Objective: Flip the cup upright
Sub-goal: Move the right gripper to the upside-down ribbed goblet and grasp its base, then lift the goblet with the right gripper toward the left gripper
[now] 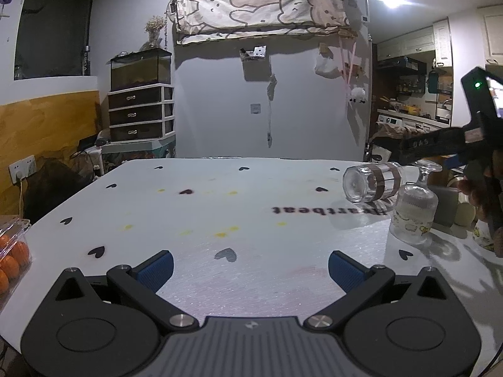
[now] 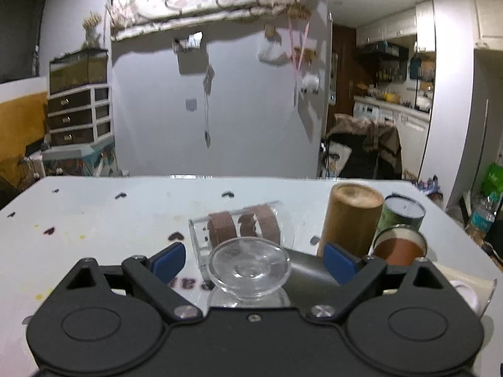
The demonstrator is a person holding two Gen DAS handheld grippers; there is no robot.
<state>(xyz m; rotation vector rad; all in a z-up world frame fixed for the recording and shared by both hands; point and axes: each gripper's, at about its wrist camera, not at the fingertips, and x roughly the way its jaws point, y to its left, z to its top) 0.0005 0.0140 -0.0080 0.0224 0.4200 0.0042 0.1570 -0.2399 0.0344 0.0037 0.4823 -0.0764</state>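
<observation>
Right gripper [image 2: 254, 259] wide open around inverted goblet's foot [image 2: 249, 267], untouched; left gripper [image 1: 250, 268] open, empty.

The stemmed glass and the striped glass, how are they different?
The stemmed glass stands upside down on its rim, foot up; the striped glass lies on its side. The stemmed glass has yellow cartoon prints and a stem; the striped glass has brown bands and straight walls. Both are clear glass on the table, close together.
</observation>
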